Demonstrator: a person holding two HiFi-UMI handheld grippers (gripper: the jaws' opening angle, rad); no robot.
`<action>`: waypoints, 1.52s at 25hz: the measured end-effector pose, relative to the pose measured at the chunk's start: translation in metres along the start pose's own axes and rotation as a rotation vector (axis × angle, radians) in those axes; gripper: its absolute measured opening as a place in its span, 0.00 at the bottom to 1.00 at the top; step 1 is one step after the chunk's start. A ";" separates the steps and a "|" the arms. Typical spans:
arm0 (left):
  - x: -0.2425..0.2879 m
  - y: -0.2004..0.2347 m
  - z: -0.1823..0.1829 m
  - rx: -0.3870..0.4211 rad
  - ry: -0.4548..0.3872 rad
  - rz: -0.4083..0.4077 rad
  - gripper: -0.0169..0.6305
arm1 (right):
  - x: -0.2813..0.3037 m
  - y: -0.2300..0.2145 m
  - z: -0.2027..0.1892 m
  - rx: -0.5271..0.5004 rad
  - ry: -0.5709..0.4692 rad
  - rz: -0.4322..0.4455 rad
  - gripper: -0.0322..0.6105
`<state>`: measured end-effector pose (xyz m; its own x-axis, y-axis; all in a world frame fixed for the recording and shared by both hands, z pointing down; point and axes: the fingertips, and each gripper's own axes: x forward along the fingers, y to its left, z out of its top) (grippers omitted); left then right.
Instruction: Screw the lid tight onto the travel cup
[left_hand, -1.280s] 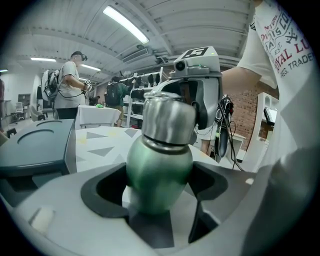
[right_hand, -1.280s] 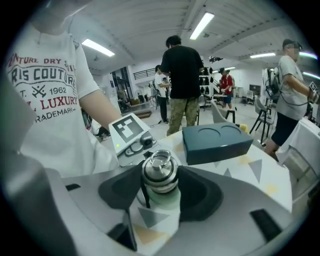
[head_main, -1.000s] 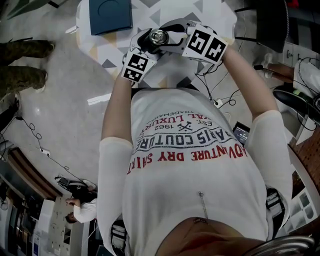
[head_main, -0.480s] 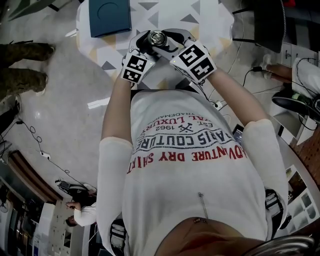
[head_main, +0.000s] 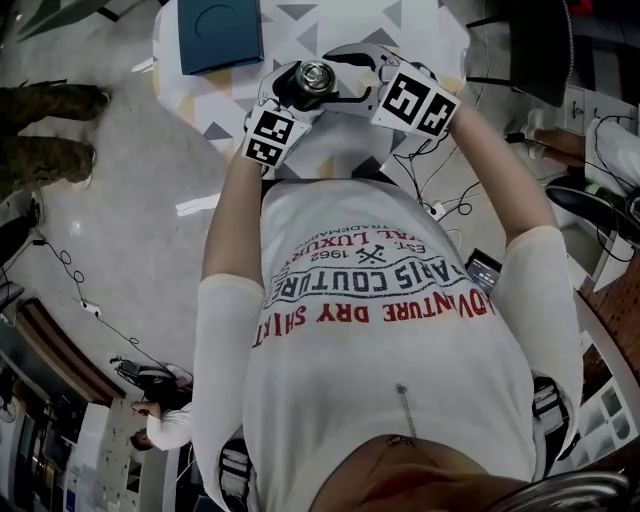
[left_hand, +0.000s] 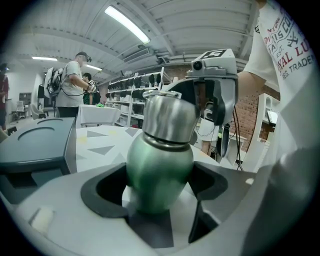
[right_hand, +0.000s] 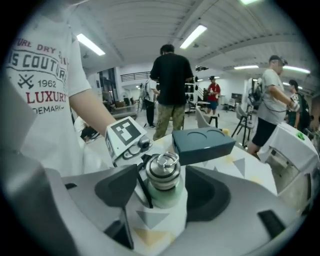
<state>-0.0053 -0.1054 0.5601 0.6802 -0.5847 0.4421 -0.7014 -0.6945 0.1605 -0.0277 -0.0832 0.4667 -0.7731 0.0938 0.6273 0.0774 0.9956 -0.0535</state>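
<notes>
Cup (left_hand: 159, 170) upright over the patterned table (head_main: 410, 30), left gripper (left_hand: 160, 176) clamped round its green body. Good, keep that firm! Right gripper (right_hand: 161, 192) has just eased its jaws apart; lid (right_hand: 163, 172) sits between them, ungripped. I'd re-grip square on the steel lid, then twist without tilting. Blue box (head_main: 220, 30) behind, people (right_hand: 171, 85) milling around the workshop.
</notes>
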 end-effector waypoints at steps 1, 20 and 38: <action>0.000 0.000 0.000 -0.001 0.001 0.000 0.62 | 0.000 -0.001 0.000 -0.027 0.012 0.031 0.49; 0.000 -0.001 -0.002 0.003 0.013 -0.009 0.62 | 0.004 -0.004 0.005 -0.010 0.007 0.083 0.41; 0.001 -0.001 -0.006 0.006 0.023 -0.004 0.62 | 0.002 -0.003 0.004 0.237 -0.145 -0.325 0.44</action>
<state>-0.0051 -0.1036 0.5656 0.6779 -0.5724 0.4613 -0.6974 -0.6993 0.1571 -0.0317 -0.0864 0.4650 -0.8154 -0.2417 0.5260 -0.3185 0.9461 -0.0591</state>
